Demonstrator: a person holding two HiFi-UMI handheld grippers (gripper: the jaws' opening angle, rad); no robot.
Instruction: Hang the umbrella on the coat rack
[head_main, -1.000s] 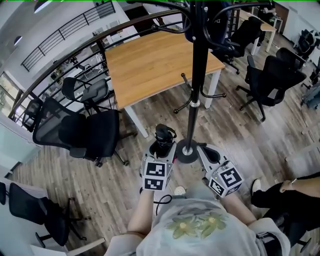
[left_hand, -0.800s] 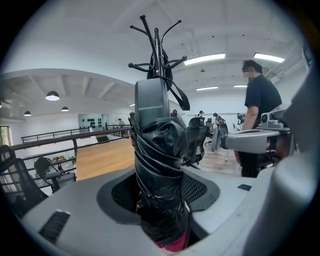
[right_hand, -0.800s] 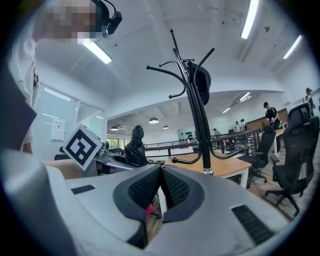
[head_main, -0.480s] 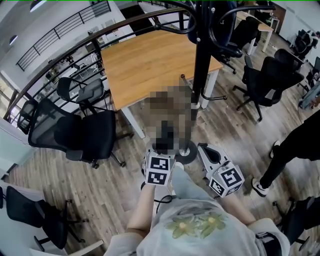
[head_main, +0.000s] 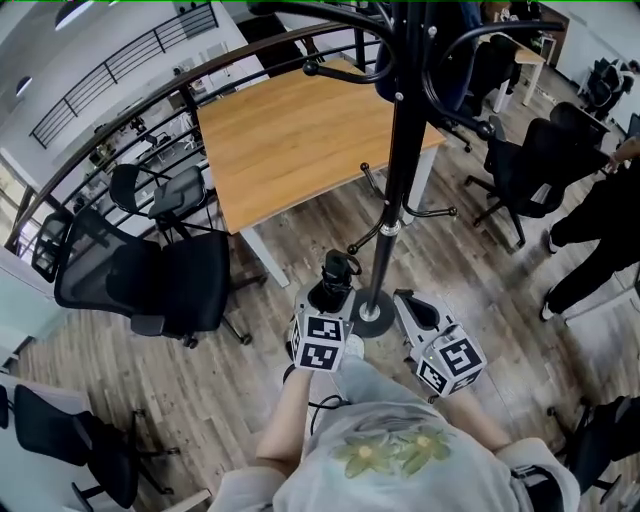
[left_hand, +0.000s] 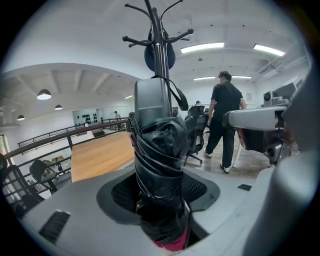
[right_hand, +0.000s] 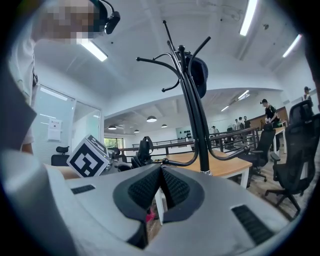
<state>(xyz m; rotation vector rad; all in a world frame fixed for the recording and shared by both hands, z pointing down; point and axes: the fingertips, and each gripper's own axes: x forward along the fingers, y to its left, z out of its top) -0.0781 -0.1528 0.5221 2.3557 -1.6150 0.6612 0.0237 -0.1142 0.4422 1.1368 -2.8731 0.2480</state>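
A folded black umbrella (head_main: 335, 275) (left_hand: 159, 165) stands between the jaws of my left gripper (head_main: 330, 297) (left_hand: 160, 205), which is shut on it, its grey handle end (left_hand: 152, 102) pointing up. The black coat rack (head_main: 402, 150) (left_hand: 159, 35) (right_hand: 192, 105) rises just ahead, with curved hooks at the top and a round base (head_main: 370, 318) on the floor. The umbrella is just left of the pole, near the base. My right gripper (head_main: 408, 303) (right_hand: 161, 186) is on the base's right side, shut, with nothing between its pads.
A wooden table (head_main: 290, 140) stands behind the rack, with black office chairs to the left (head_main: 150, 280) and right (head_main: 540, 160). A person in black (head_main: 600, 230) (left_hand: 225, 120) walks at the right. A dark railing (head_main: 150, 110) runs behind the table.
My left gripper has moved forward and lower with the umbrella, closer to the rack's base. The right gripper has edged forward. The bystander at the right has walked further away.
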